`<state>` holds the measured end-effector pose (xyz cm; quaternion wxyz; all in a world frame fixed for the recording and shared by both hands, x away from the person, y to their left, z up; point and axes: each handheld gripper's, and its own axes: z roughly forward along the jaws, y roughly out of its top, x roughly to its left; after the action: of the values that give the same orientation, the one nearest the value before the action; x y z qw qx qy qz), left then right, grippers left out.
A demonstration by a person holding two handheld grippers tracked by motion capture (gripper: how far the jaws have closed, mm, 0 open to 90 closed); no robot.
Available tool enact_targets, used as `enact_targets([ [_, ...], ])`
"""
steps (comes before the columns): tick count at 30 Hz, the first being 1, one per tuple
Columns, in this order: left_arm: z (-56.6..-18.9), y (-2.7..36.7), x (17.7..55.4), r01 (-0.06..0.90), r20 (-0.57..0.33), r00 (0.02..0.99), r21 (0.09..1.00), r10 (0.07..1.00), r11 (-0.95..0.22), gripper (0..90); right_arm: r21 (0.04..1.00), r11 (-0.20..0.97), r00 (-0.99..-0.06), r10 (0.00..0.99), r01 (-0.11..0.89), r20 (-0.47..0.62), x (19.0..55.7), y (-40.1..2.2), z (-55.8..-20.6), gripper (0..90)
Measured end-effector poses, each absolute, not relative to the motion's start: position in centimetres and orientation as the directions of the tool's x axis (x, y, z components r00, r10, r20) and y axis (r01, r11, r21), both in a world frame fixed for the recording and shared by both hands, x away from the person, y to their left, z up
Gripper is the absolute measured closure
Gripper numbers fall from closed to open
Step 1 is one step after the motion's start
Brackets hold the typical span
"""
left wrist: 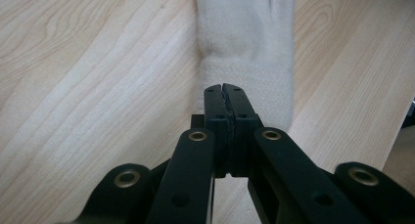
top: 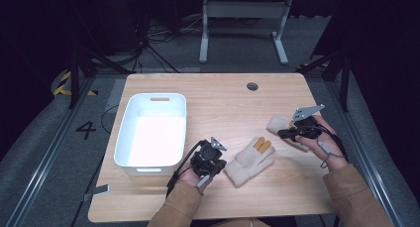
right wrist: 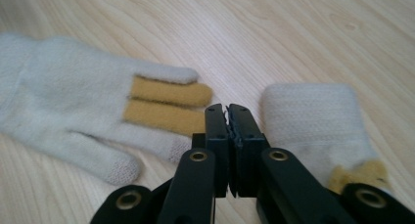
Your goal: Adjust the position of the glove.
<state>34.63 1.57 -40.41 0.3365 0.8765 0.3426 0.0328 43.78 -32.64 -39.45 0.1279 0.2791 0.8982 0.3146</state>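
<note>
Nothing looked done yet: both hand-held grippers, left (left wrist: 225,89) and right (right wrist: 227,109), were closed and empty. One glove (top: 250,160) lay beside the left, the other glove (right wrist: 313,121) beside the right; the white bin (top: 125,138) held nothing.

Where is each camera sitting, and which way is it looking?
High view: above the person's side, looking forward and down at the table, white bin, both hands and sleeves.
Left gripper view: rides the left gripper, facing the near glove's cuff; jaws together.
Right gripper view: rides the right gripper, between both gloves; jaws together.
Shared: the near glove.
</note>
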Motion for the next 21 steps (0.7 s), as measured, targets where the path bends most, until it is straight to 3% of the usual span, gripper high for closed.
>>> enact_targets([
  [10, -39.8, 2.3, 34.1, 0.569, -0.156, 0.753, 0.643, 0.639, -0.512, 89.9, 0.641, 0.636, -0.821, 0.571, 0.430, -0.016, 43.9, -31.3, -39.5, 90.0],
  [21, -40.0, 2.8, 33.2, 0.574, -0.164, 0.753, 0.637, 0.637, -0.514, 89.8, 0.630, 0.676, -0.870, 0.493, 0.382, -0.001, 44.7, -27.0, -40.9, 90.0],
])
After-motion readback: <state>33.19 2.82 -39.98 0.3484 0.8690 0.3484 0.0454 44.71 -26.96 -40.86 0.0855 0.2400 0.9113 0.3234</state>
